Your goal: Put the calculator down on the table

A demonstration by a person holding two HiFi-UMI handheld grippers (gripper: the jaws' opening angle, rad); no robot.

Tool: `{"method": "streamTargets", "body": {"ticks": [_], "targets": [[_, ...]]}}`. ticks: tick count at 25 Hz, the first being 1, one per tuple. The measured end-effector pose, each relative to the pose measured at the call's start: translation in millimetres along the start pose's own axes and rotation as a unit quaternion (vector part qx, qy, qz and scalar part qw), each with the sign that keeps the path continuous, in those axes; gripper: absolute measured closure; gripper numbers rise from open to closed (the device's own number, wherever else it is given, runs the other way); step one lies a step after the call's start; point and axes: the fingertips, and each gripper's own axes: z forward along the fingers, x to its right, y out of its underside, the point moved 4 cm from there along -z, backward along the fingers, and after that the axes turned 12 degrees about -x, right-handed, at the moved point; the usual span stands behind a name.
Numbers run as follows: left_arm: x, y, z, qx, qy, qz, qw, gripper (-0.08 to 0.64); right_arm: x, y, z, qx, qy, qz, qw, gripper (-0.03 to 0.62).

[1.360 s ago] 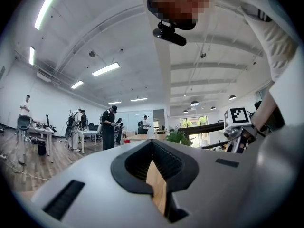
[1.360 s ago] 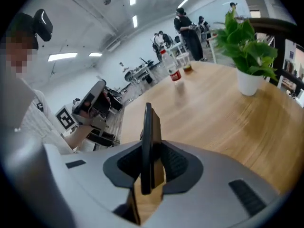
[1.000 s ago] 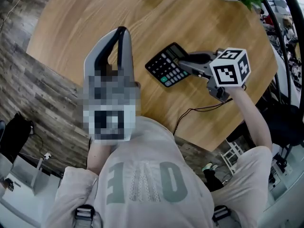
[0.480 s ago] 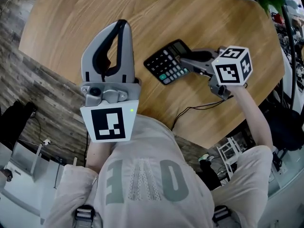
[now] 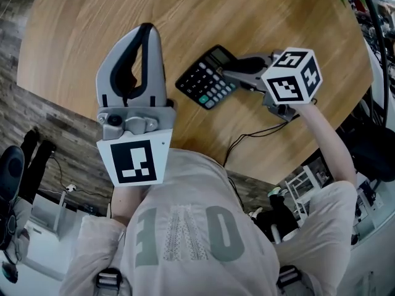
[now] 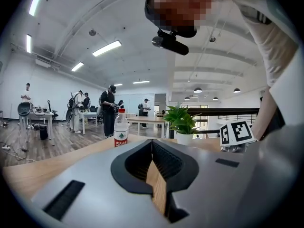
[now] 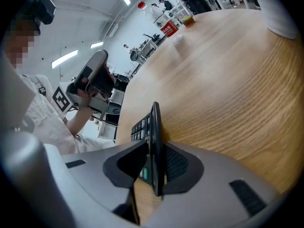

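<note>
My right tongs point(image 5: 233, 74) are clenched on the calculator point(image 5: 207, 79), a flat black slab with rows of dark keys, a few green ones, and a grey display at its upper end. It sits just right of the middle of the head view, over the round table point(image 5: 259, 11) of pale, fine-grained wood. I cannot tell whether it touches the wood. In the right gripper view the calculator stands edge-on, a thin dark blade between my ribbed black pads, which press on its two faces and are held apart only by its thickness. My left tongs point(image 5: 147, 29), smooth grey shells lined in black, are left of centre. Their tips meet, with a teardrop gap behind them, and they hold nothing. A thin black cable point(image 5: 247, 142) curls over the table's lower edge.
</note>
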Motion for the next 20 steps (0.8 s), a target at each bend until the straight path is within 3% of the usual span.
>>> {"method": "streamTargets", "body": {"ticks": [5, 7, 15, 20], "targets": [[6, -4, 10, 0.004, 0.011, 0.000, 0.9999, 0.551, -1, -2, -1, -0.006, 0.015, -0.007, 1.000, 0.479], [10, -4, 12, 0.004, 0.017, 0.002, 0.9998, 0.551, 3, -2, -2, -0.007, 0.025, -0.001, 1.000, 0.421], [11, -5, 9, 0.009, 0.018, 0.004, 0.9998, 0.551, 3, -1, -2, -0.003, 0.049, 0.008, 0.999, 0.403], [5, -7, 1, 0.017, 0.011, 0.001, 0.9998, 0.551, -1, 6, -9, -0.020, 0.081, -0.012, 0.996, 0.396]]}}
